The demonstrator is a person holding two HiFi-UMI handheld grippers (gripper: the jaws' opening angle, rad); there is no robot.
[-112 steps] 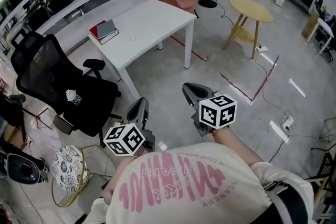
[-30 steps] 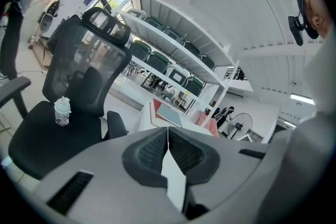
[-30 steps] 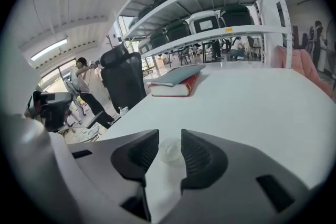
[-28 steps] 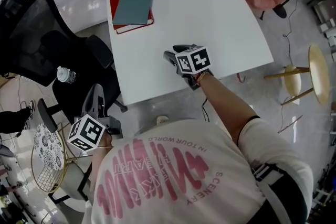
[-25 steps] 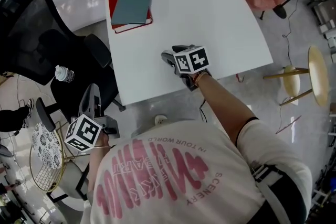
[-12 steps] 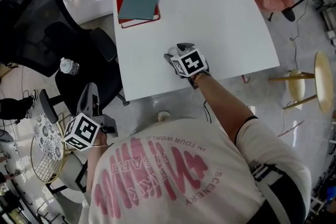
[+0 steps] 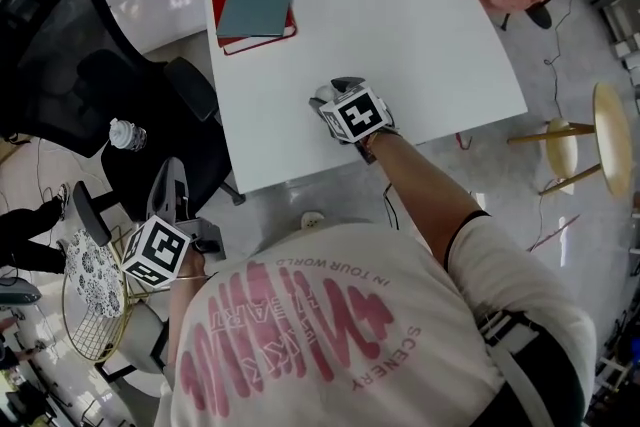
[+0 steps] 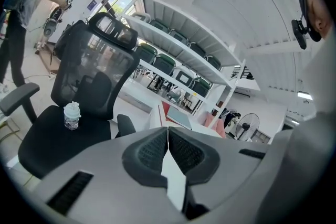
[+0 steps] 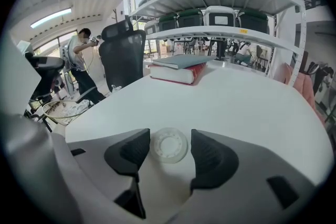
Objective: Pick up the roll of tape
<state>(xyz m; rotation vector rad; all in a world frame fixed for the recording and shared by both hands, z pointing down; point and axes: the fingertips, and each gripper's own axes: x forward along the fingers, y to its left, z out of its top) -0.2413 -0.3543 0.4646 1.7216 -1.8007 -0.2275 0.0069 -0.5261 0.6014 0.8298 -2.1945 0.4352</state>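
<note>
A small, flat, whitish roll of tape lies on the white table. My right gripper points down at it near the table's front edge. Its jaws are closing, one dark pad on each side of the roll, with a thin gap still showing. In the head view the gripper's marker cube hides most of the roll. My left gripper hangs low at the left, off the table beside the chair. It is shut with nothing in it, its pads meeting.
A grey book on a red one lies at the table's far left corner. A black office chair with a water bottle on its seat stands left of the table. A wire basket sits lower left, and a round wooden table stands at right.
Since the earliest frame both grippers have come from the open floor up to the table. Over the last second the right gripper rolled a little above the tape. The left stayed put.
</note>
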